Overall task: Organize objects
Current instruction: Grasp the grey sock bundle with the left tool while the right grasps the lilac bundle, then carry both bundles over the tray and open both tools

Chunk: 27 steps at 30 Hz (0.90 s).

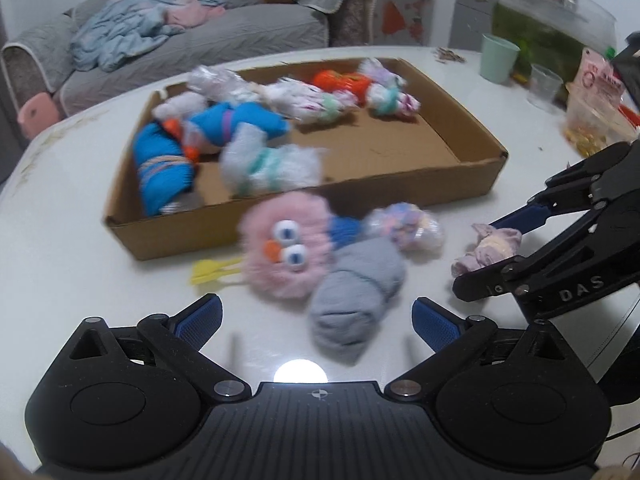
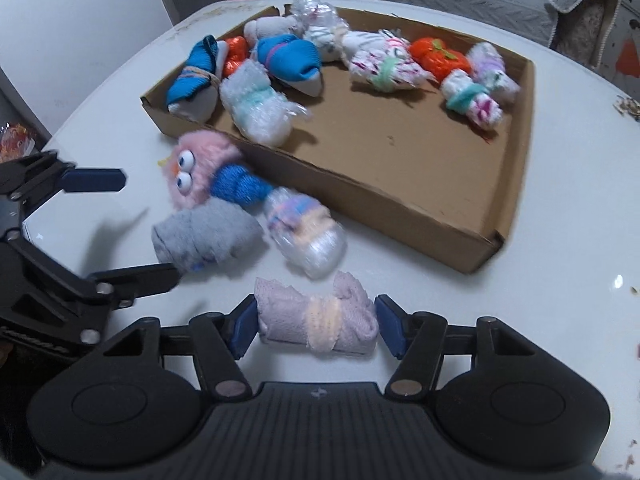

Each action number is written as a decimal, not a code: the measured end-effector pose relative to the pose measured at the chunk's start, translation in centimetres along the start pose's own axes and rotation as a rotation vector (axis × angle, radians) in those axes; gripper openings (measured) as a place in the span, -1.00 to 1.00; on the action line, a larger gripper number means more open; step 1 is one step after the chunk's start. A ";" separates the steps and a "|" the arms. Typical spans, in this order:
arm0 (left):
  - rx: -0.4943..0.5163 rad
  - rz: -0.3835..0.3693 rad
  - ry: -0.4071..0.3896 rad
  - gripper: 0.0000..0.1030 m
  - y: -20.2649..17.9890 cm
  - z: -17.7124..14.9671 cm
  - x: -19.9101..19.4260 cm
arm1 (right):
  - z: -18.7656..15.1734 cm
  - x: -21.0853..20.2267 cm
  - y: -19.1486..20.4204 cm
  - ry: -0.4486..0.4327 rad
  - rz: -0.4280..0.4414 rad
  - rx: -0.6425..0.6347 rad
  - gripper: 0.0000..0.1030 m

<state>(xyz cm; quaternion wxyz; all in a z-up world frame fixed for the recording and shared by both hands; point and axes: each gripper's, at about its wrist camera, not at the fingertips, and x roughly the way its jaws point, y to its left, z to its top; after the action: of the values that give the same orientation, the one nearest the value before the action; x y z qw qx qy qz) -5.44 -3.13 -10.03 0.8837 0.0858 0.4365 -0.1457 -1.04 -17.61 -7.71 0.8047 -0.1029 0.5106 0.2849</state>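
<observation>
White glossy tabletop (image 2: 560,240), shallow cardboard box (image 2: 400,152) full of soft rolls. Right gripper (image 2: 316,326) half-open, pads bracketing the lilac sock roll (image 2: 316,320) — touching or not, can't tell. Left gripper (image 1: 316,320) wide open, empty, over the grey roll (image 1: 352,292). Squashy knit — could slip out.

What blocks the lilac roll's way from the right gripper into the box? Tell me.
Nothing visible on a lifted path. The lilac roll lies between the right gripper's fingers on the table. A plastic-wrapped roll lies between it and the box's near wall, so go over both. The box floor beyond the wall is bare.
</observation>
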 end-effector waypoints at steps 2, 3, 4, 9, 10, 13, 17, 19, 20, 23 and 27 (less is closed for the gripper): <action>-0.002 -0.012 0.006 0.89 -0.6 0.2 0.7 | -0.2 -0.5 -0.5 0.004 -0.005 -0.001 0.12; -0.001 -0.014 0.016 0.78 -0.7 0.2 1.1 | -0.3 -0.9 -0.7 0.000 -0.006 0.004 0.12; 0.002 -0.016 0.027 0.44 -1.0 0.3 1.4 | -0.3 -1.3 -1.1 -0.006 -0.006 0.016 0.12; 0.009 -0.029 0.038 -0.03 -1.4 0.5 1.9 | 0.1 -3.2 -2.8 -0.044 -0.007 0.081 0.13; 0.012 -0.035 0.039 -0.07 -1.5 0.5 1.9 | 0.2 -3.3 -3.0 -0.047 -0.004 0.084 0.13; 0.020 -0.037 0.040 -0.13 -1.6 0.2 1.1 | 0.4 -4.0 -3.2 -0.053 0.012 0.081 0.13; 0.021 -0.042 0.035 -0.14 -1.5 -0.4 -1.0 | 0.6 -5.1 -3.4 -0.060 0.036 0.059 0.13; 0.036 -0.040 0.015 -0.14 -1.4 -0.5 -2.6 | 0.8 -5.6 -3.6 -0.076 0.052 0.042 0.13; 0.046 -0.037 0.001 -0.14 -1.3 -0.4 -3.4 | 0.9 -6.0 -3.7 -0.085 0.062 0.029 0.13; 0.087 -0.032 -0.048 -0.14 -0.7 0.0 -6.0 | 1.0 -7.3 -3.4 -0.133 0.089 -0.059 0.13; 0.152 -0.014 -0.121 -0.14 0.1 1.9 -8.8 | 1.4 -9.1 -2.8 -0.206 0.098 -0.184 0.13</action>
<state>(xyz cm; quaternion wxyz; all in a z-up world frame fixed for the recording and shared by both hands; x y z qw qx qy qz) -9.05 -1.94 -1.81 0.8983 0.1406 0.3708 -0.1892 -1.23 -22.48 0.58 0.8250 -0.1215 0.4015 0.3787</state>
